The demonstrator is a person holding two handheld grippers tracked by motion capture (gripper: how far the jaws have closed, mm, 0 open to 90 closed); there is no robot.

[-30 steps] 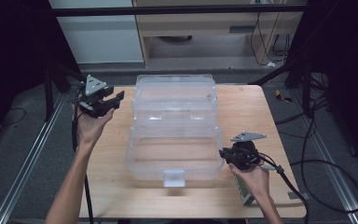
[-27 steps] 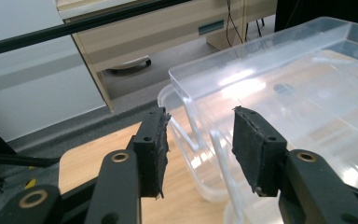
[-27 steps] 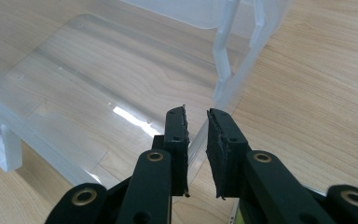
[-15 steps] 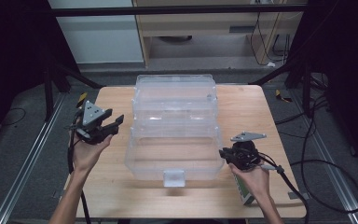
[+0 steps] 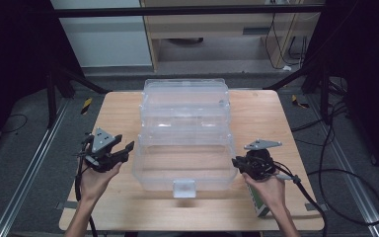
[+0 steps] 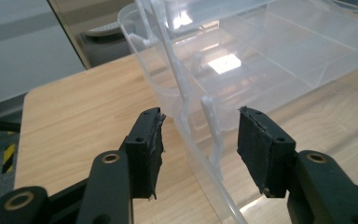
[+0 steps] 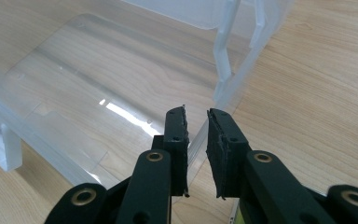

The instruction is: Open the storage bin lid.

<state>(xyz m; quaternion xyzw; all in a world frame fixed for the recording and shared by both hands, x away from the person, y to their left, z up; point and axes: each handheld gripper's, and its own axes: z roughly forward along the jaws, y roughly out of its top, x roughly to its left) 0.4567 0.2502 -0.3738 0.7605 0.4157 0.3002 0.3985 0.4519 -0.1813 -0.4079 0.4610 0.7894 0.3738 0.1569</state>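
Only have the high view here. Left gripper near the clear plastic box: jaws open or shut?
Observer: Open. In the left gripper view the left gripper has its jaws wide apart, one each side of the near side wall of the clear plastic tiered storage box, not touching it.
Operator: And the right one?
Observer: The right gripper has its jaws nearly together astride the thin clear edge of the box's side wall; whether the pads press it, I cannot tell.
Operator: Anything inside the lower tray?
Observer: Through the clear bottom, the right gripper view shows just the light wooden table beneath it.
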